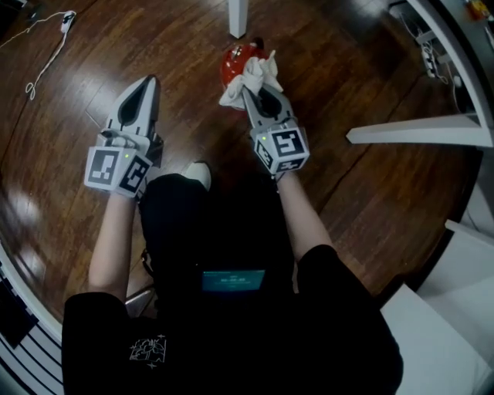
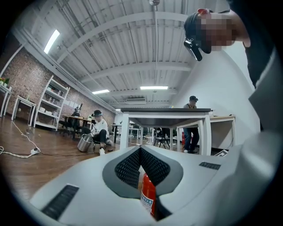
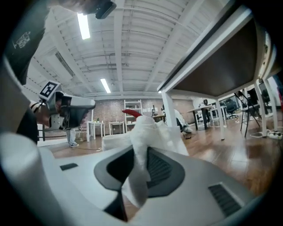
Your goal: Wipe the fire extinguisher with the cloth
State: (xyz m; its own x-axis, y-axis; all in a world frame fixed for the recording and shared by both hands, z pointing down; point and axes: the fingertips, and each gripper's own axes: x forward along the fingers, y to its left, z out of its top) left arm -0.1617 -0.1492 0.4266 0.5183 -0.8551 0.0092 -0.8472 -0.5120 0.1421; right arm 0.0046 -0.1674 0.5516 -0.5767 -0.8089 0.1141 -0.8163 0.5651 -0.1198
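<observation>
You're standing over the wooden floor (image 1: 116,46), and the fire extinguisher (image 1: 234,60) stands on it just ahead of your right jaws, with a white table leg (image 1: 238,17) just beyond it. I'd call this the opening of the wipe. The cloth looks to be at the extinguisher's top, and none of the red body below it is covered.

Both forearms reach forward and down. Your right forearm (image 1: 301,212) runs straight out toward the extinguisher. Your left forearm (image 1: 112,231) is carried wide, with its gripper well off to the side of the work.

Your right gripper (image 1: 257,91) angles forward and slightly left. Its jaws are clamped on the cloth (image 1: 255,75). The right gripper view shows a strip trapped between the pads and hanging below them, and the loose bunch billows out past the tips. A sliver of red peeks out just behind that bunch.

Your left gripper (image 1: 148,81) has its jaws pressed together at the tips with nothing between them. In its own view the red cylinder shows through the slot under the tips, out beyond the jaws and not held.

For the next move, I'd say press the bunch against the red shell and drag it down and around. The extinguisher is standing free, so it may rock or tip under a sideways push. That empty left gripper looks well placed to come in and steady it.
</observation>
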